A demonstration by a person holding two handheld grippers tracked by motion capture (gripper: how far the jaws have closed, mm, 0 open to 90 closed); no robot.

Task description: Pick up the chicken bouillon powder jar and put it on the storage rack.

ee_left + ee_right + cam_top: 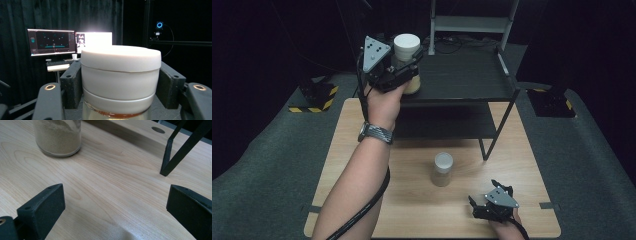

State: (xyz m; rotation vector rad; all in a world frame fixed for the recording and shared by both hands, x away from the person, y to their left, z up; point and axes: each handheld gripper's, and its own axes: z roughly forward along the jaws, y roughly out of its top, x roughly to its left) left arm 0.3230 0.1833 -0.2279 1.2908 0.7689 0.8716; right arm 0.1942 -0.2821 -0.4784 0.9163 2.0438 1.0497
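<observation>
Dark curtained room, wooden desk (362, 150). Holding 1 white-lidded jar (406, 47) clamped in left gripper (398, 70) over shelf rack's (462, 80) top tier, probably placing. Resting right gripper (493, 199) jaws apart near desk's front right corner, beside 2nd jar (442, 170). Next: lowering, then releasing.

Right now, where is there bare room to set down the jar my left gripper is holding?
The top shelf right of the held jar is bare. So is the table left of the standing jar. The near right corner is crowded by the right gripper.
</observation>
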